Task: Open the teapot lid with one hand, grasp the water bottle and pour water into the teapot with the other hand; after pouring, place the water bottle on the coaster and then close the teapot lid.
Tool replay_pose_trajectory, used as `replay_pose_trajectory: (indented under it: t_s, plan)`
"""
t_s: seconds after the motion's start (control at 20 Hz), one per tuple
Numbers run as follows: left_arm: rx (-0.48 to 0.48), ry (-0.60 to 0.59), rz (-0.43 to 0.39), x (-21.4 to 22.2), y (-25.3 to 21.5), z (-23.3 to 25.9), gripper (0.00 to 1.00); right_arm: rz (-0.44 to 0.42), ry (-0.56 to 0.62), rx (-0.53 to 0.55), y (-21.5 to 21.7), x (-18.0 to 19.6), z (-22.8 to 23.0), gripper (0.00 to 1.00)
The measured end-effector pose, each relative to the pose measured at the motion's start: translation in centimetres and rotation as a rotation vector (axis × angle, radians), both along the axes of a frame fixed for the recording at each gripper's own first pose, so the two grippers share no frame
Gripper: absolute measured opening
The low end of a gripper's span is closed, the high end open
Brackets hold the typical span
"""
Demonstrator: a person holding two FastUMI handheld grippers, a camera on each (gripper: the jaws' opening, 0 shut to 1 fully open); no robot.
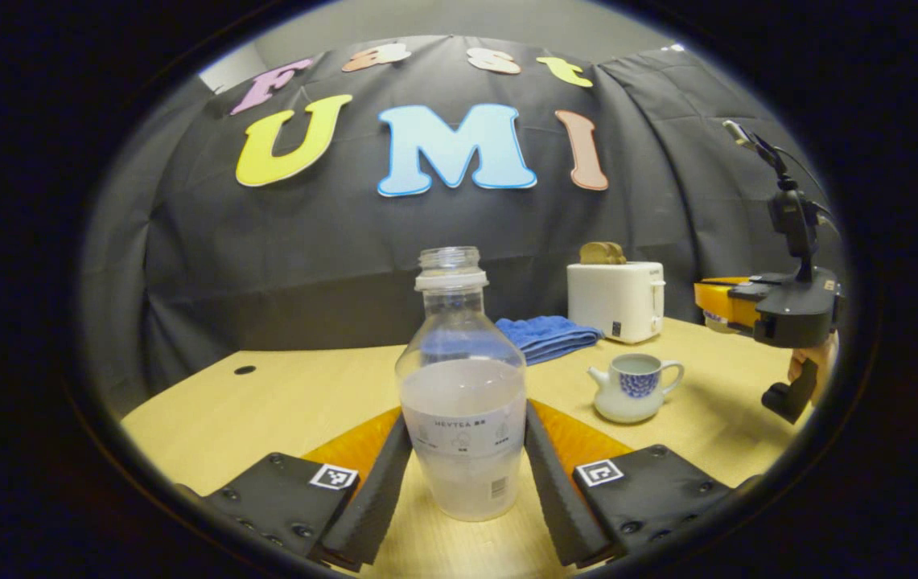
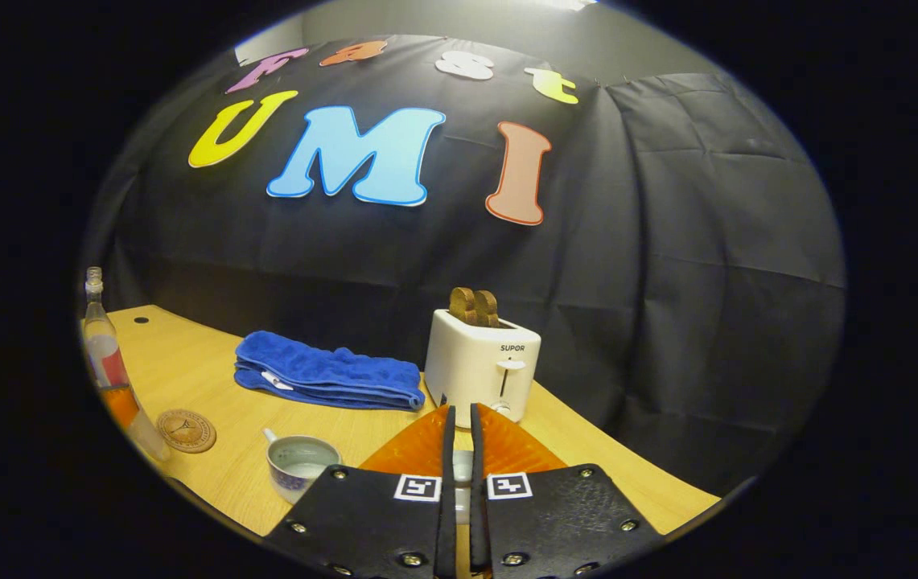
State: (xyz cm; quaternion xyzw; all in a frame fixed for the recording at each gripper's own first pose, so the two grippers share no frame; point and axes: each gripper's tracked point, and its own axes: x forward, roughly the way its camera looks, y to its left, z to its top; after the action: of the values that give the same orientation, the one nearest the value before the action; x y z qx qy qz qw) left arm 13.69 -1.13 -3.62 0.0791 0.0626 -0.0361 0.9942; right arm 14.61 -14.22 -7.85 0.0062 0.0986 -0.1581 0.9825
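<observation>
Clear plastic, uncapped and about half full of cloudy water: the bottle [image 1: 463,386] stands upright on my wooden counter [image 1: 265,402], between the fingers of my left tool [image 1: 465,474]. Both fingers sit against its lower sides, so I read it as gripped. The teapot [image 1: 631,390] stands lidless just to the right, with a little water showing inside. The round coaster [image 2: 186,431] lies on the counter near the teapot. My right tool [image 2: 463,482] is held above the counter, fingers nearly together on something small and pale; I cannot tell what it is. Behind are a folded blue towel [image 2: 322,374] and a white toaster [image 2: 481,368] with bread in it.
</observation>
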Motion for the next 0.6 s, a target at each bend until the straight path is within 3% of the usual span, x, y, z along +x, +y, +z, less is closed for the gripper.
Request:
replay_pose_trajectory:
  t_s: [0.3, 0.4, 0.6]
  plan:
    - [0.268, 0.049, -0.052, 0.9, -1.6, 0.5, 0.87, -0.021, 0.009, 0.056, -2.1, -0.4, -1.4, 0.07]
    - [0.370, 0.010, -0.084, 2.0, -2.6, 2.0, 0.87, -0.032, 0.013, 0.085, -2.9, -0.7, -1.8, 0.07]
    - [0.635, -0.025, -0.129, 4.4, -4.3, 3.9, 0.87, -0.046, 0.020, 0.139, -4.1, -1.0, -2.3, 0.07]
